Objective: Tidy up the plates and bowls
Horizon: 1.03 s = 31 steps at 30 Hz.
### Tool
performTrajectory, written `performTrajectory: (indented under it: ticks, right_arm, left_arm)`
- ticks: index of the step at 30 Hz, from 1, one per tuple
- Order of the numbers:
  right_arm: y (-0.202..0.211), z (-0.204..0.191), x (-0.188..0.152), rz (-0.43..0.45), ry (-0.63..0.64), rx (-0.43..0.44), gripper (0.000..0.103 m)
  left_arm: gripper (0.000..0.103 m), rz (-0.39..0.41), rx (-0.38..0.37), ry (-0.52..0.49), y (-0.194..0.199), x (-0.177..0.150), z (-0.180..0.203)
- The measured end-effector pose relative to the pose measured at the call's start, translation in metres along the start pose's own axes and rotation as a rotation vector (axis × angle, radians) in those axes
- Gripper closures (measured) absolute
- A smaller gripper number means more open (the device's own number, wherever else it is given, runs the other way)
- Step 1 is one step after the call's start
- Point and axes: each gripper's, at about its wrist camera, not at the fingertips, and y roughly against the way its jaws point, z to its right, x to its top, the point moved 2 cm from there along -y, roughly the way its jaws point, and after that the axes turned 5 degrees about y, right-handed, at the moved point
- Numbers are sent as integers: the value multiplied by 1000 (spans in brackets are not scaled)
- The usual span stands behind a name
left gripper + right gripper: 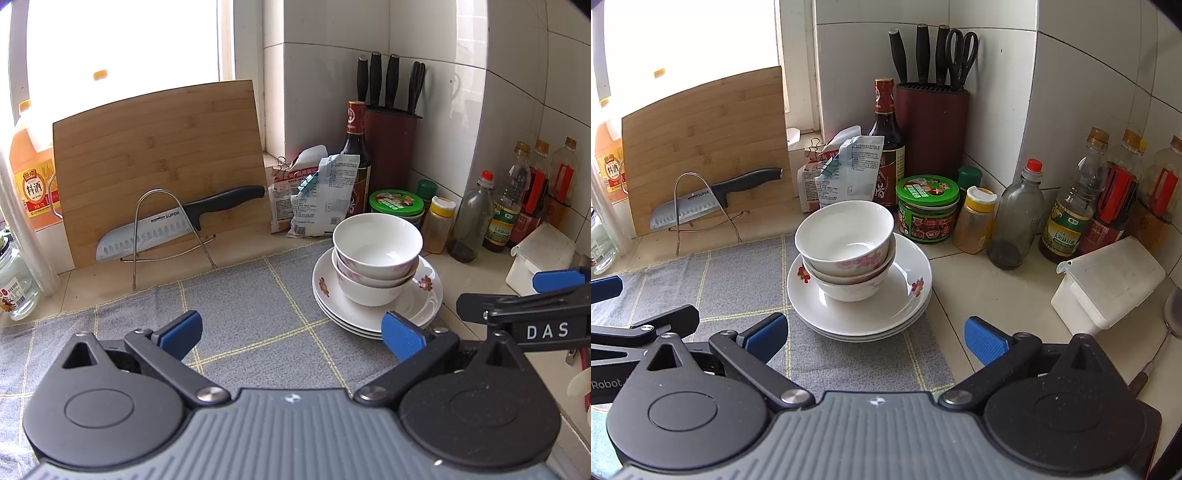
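Note:
Nested white bowls with pink flowers (376, 254) (846, 245) sit on a stack of white plates (424, 306) (908, 295) at the right edge of the grey checked cloth (240, 306) (738, 284). My left gripper (291, 334) stands open over the cloth, empty, left of and nearer than the stack. In its own view my right gripper (875, 338) is open and empty, just in front of the plates. Part of the right gripper (535, 310) shows at the right of the left wrist view, and the left gripper's arm (646, 321) at the left of the right wrist view.
A bamboo cutting board (159, 162) leans at the back with a knife (177, 221) on a wire rack. Food packets (314, 192), a dark sauce bottle (886, 147), a knife block (931, 125), jars and bottles (1067, 210) crowd the tiled corner. A white plastic box (1108, 280) lies right.

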Motion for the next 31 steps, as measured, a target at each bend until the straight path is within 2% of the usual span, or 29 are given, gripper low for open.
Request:
performTrajectory:
  ticks: [31]
  right_arm:
    - [-3, 6, 3, -1, 10, -18, 0]
  left_arm:
    - [1, -2, -12, -3, -2, 6, 4]
